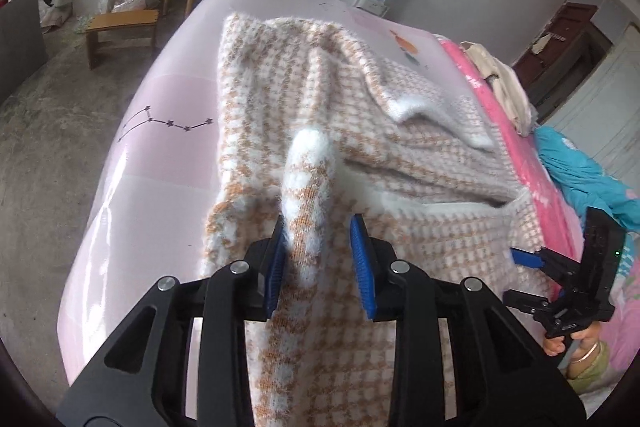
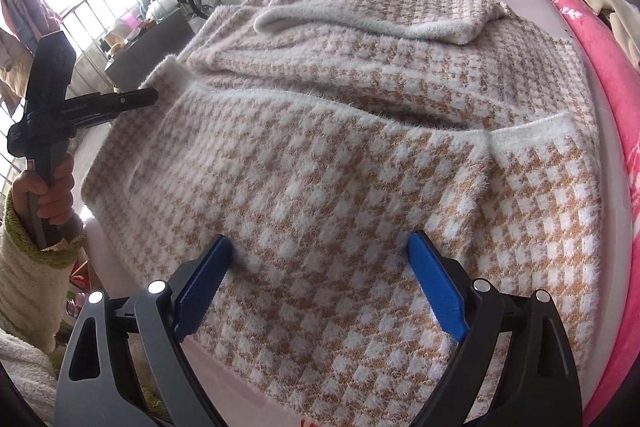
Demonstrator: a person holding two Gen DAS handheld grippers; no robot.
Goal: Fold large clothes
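Pinching a sweater fold, your left gripper is half-closed; right gripper gapes wide. Clamp firmly before lifting.

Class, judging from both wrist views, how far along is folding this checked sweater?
Done: the sweater lies spread on the bed, one sleeve laid across. In hand: the left gripper has a fabric ridge between its fingers; the right gripper is open. Left: the folds themselves.

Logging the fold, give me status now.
Left gripper astride a raised sweater fold, pads not clamped. Right gripper open over hem. Nothing in the way.
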